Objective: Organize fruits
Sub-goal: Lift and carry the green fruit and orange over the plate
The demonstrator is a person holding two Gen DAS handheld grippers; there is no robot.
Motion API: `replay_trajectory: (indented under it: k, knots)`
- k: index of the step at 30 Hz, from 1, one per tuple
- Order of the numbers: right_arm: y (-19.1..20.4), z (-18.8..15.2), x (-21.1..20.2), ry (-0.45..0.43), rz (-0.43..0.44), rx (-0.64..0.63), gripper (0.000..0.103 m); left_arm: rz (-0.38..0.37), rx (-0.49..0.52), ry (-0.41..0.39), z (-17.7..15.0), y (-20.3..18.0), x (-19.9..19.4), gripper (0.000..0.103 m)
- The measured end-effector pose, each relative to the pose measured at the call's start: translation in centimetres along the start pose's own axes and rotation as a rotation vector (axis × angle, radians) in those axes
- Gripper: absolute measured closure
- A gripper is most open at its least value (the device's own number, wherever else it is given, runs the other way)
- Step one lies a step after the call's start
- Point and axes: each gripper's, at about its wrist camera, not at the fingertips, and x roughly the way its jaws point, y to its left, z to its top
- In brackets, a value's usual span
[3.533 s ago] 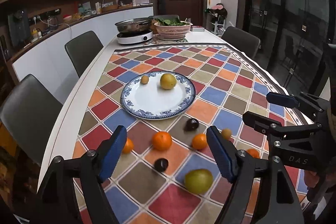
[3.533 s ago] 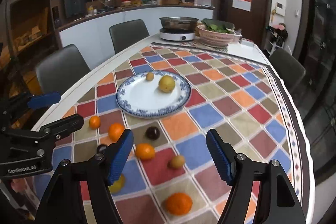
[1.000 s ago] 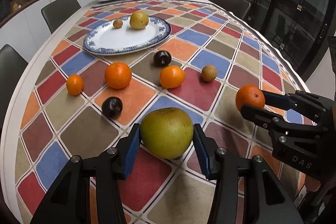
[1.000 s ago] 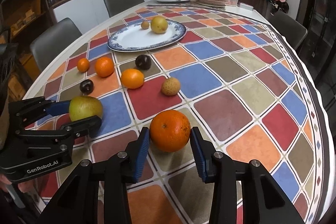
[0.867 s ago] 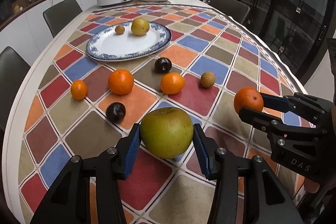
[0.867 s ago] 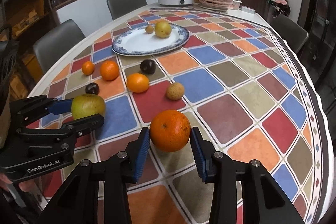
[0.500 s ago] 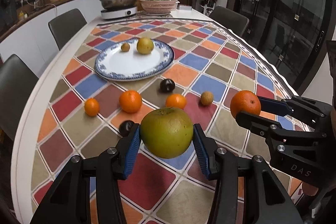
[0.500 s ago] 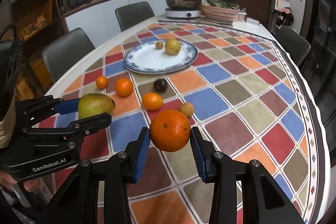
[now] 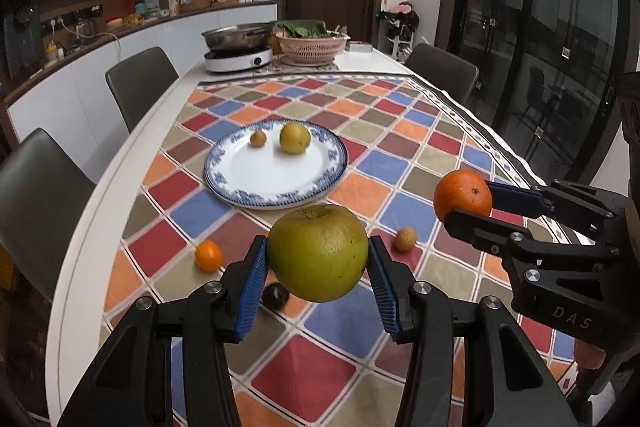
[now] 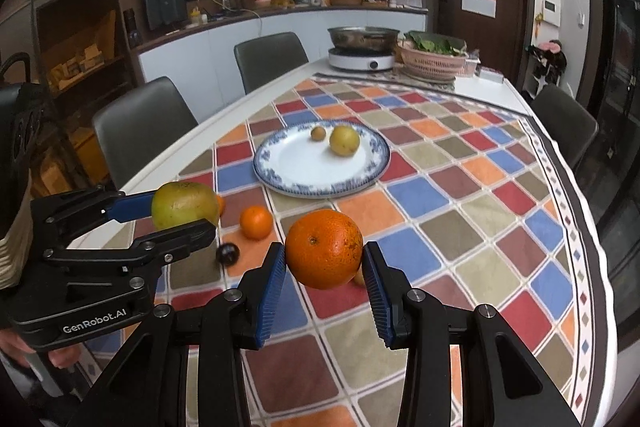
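kitchen-dining room, long table (image 9: 100,211) under a checkered cloth (image 9: 404,131), chairs along both sides. both fruits are off the cloth and in the air, so the step in hand looks like the carry toward the plate (image 9: 276,199).

the left gripper (image 9: 318,267) is closed about halfway on a big green-yellow apple (image 9: 317,253), pads pressed to its sides. the right gripper (image 10: 325,267) is clamped the same way on an orange (image 10: 324,248), held just beside and right of the apple.

the plate sits ahead near the middle of the cloth, blue-rimmed, with a pear (image 9: 295,138) and a small brown fruit (image 9: 258,138) at its far side; its near half is bare.

next move, i judge: bring both forward over that bare part, lower, then let go gently, since round fruit may roll. a few small fruits are left on the cloth.
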Motion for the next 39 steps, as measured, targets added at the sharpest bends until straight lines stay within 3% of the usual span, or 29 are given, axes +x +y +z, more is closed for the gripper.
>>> replay_trajectory:
  k: [17, 39]
  knots:
    - [0.1, 5.5, 2.4, -0.049, 0.006, -0.046, 0.063, 0.033, 0.021, -0.052, 4.8, 2.9, 1.6, 0.054]
    - [-1.0, 10.6, 12.1, 0.026, 0.019, -0.068, 0.063, 0.027, 0.038, 0.012, 9.1, 7.7, 10.0, 0.054]
